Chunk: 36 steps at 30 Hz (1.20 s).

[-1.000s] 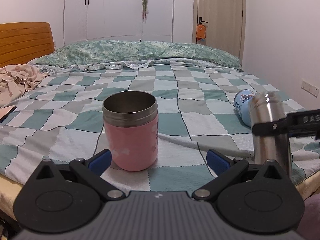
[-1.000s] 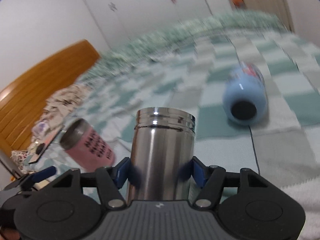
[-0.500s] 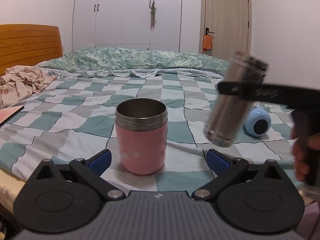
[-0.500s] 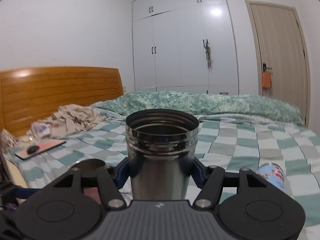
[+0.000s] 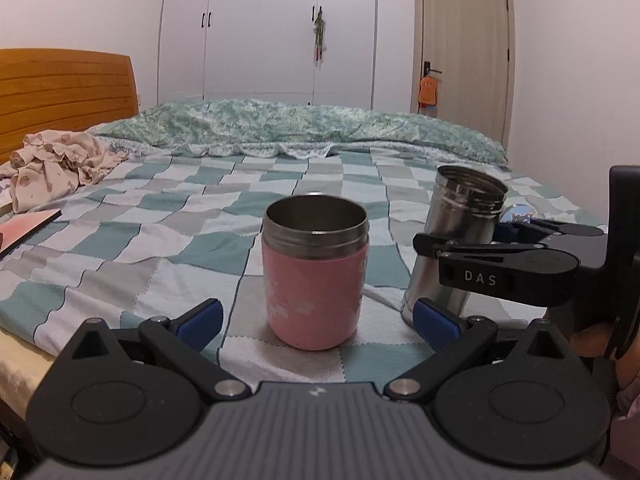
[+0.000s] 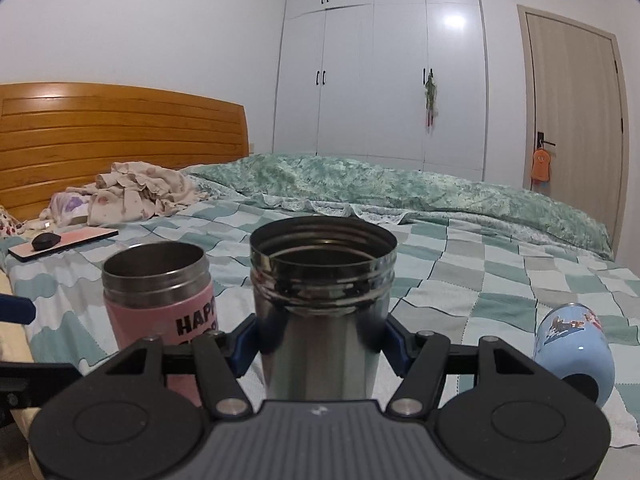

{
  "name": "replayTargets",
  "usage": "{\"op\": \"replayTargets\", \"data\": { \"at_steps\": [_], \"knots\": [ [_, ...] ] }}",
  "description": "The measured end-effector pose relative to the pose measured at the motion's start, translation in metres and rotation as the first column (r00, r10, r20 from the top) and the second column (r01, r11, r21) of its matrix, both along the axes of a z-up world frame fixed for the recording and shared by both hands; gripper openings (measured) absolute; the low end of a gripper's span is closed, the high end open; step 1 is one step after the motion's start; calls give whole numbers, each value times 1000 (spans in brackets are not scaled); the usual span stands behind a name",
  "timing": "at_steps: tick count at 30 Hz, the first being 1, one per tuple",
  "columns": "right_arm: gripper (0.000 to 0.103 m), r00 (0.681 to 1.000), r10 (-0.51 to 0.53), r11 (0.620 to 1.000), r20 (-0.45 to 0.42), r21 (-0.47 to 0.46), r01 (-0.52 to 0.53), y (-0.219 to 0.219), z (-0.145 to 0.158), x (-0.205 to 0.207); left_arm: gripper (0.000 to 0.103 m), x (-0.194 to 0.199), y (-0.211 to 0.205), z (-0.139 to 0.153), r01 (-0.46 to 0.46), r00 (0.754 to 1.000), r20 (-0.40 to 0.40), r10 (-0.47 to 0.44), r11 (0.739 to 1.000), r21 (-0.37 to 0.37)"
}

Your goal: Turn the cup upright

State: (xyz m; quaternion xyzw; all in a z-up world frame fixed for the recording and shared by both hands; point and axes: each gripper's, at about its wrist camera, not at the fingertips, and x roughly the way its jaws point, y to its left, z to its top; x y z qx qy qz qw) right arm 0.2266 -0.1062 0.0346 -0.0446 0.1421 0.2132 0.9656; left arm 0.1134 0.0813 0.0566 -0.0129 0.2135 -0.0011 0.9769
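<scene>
L claw (image 5: 316, 316): jaws spread wide, blue pads (image 5: 200, 318) well apart, pinching nothing. Pink cup (image 5: 315, 270) stands upright on the checked quilt (image 5: 120, 240), mouth up, just ahead of the claw and betw. the two pads w/ clear gaps each side, no contact. Off the claw's left, farther back: crumpled cloth (image 5: 56, 166) by the wood headboard (image 5: 64, 92).

R claw (image 6: 320, 342): jaws pressed onto the steel cup (image 6: 322, 300), one blue pad (image 6: 242, 346) on each side of its body below the threaded rim. Cup is mouth up, roughly upright; L view shows it leaning a bit, its base at or just above the quilt, can't tell if it's touching down. Left of the R claw, close by, the pink cup again, "HAPP" lettering showing. Right of the claw, near, a light blue cup (image 6: 576, 350) lies on its side on the quilt, dark end twd the camera. Far left of R claw: pad w/ a mouse (image 6: 46, 241) on it.
</scene>
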Motion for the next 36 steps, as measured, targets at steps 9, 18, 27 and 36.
{"op": "replayTargets", "data": {
  "at_steps": [9, 18, 27, 36],
  "knots": [
    [103, 996, 21, 995, 82, 96, -29, -49, 25, -55, 103, -36, -17, 14, 53, 988, 146, -52, 999, 2],
    [103, 979, -146, 987, 145, 95, 134, -126, 13, -156, 103, -79, -53, -12, 51, 970, 238, -47, 999, -10],
    [103, 943, -280, 960, 180, 40, 278, -152, -26, -195, 103, -89, -87, -50, 54, 964, 260, -58, 998, 23],
    [103, 923, -317, 948, 220, 84, 306, -157, -31, -203, 103, -93, -86, -53, 25, 963, 269, -29, 999, 21]
  ]
}}
